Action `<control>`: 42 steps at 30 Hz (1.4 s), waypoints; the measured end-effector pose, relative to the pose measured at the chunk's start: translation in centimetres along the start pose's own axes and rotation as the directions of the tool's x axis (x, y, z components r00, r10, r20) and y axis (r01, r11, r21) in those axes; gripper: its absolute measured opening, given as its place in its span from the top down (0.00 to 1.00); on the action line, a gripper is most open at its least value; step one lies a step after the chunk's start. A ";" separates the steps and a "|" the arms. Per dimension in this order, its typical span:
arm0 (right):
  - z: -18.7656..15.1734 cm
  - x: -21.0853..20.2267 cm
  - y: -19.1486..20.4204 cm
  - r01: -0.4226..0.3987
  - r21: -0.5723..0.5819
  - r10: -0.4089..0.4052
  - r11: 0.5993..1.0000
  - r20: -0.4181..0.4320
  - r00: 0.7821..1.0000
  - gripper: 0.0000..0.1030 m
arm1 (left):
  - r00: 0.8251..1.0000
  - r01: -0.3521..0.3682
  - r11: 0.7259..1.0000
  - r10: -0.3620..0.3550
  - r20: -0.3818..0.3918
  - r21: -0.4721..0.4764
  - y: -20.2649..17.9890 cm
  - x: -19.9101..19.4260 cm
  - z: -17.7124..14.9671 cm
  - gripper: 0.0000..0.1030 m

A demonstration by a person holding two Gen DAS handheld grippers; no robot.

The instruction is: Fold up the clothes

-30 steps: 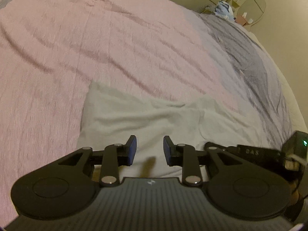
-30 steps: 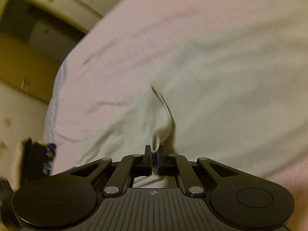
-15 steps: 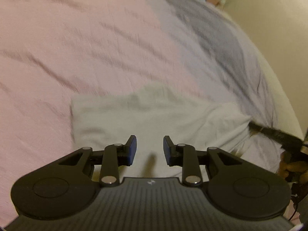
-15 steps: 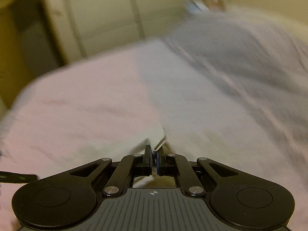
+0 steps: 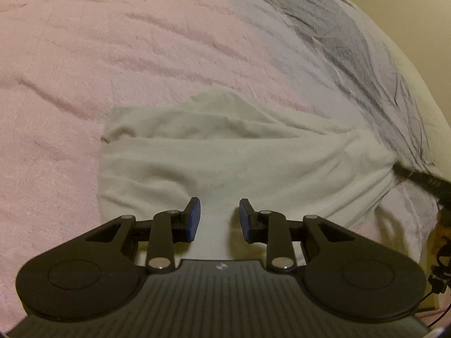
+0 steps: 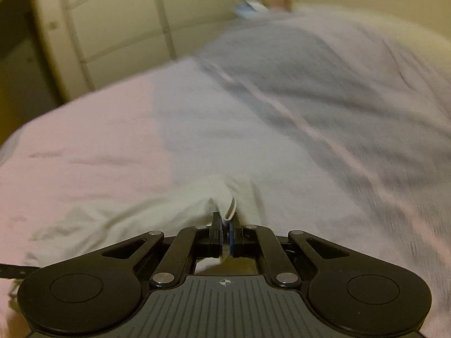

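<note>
Nearest in the left wrist view, the left gripper is hanging released, its blue-padded jaws standing apart with nothing between them, just above the near edge of a pale off-white cloth garment. That garment is lying partly folded on the pink bed cover, one layer doubled over another, its left edge free and its right corner being drawn out toward a dark bar at the right rim of the view. In the right wrist view, the right gripper is clenching a bunched corner of the same garment, a thin hem sticking up between its jaws while the cloth is trailing away to the left. Farther off, a grey blanket is covering the right and far part of the bed. Beyond it, cream panelled cabinet doors are standing blurred along the far wall.
</note>
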State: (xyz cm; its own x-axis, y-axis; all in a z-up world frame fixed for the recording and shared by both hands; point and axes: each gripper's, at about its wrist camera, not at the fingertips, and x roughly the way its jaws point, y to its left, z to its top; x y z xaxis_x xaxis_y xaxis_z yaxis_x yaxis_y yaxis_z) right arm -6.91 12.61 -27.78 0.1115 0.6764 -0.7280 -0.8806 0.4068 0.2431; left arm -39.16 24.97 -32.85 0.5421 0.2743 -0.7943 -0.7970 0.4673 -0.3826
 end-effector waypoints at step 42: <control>1.7 3.5 1.5 0.025 -0.147 -0.026 0.989 -0.003 1.000 0.62 | 0.980 -0.188 0.979 0.182 0.080 0.084 1.3 -0.8 3.0 0.78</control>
State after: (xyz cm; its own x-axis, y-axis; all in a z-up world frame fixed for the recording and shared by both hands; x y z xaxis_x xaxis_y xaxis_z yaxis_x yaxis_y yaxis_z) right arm -7.01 16.62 -28.86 0.1325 0.6637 -0.7362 -0.9357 0.3288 0.1280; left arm -39.82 27.92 -31.26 0.4078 0.4208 -0.8103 -0.8597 0.4760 -0.1855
